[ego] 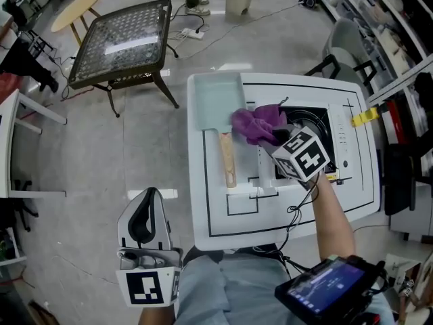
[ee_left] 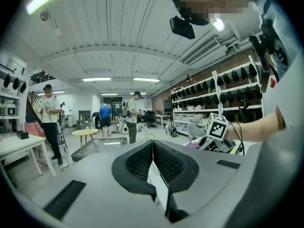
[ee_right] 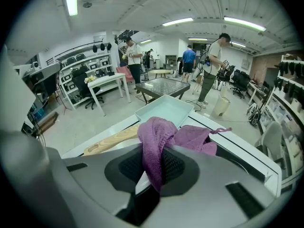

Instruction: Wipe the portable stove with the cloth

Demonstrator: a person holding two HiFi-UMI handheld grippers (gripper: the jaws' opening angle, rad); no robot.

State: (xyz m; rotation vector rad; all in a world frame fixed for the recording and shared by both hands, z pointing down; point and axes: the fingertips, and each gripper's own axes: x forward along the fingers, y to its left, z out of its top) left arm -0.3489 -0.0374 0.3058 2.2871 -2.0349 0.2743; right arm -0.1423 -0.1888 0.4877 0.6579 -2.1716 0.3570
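- The cloth (ego: 257, 124) is purple, nubbly terry, bunched into soft folds; one fold hangs down between your right jaws, the rest spills forward in a loose heap
- The stove (ego: 323, 126) is a flat black box with a round burner ring; it sits on the right part of the table (ego: 210, 208), which is smooth and white, ruled with thin black lines
- A shallow pale rectangular tray (ego: 216, 100) lies at the table's far left; a flat light wooden handle (ego: 227, 158) lies just below it
- Your right gripper (ego: 274, 141) tilts down over the stove's left edge; its ribbed black pads are nearly closed, pinching the cloth, which lies at that edge; whether it presses on the surface I cannot tell
- Your left gripper (ego: 150, 196) hangs off the table over the grey floor; its pads meet with nothing between them
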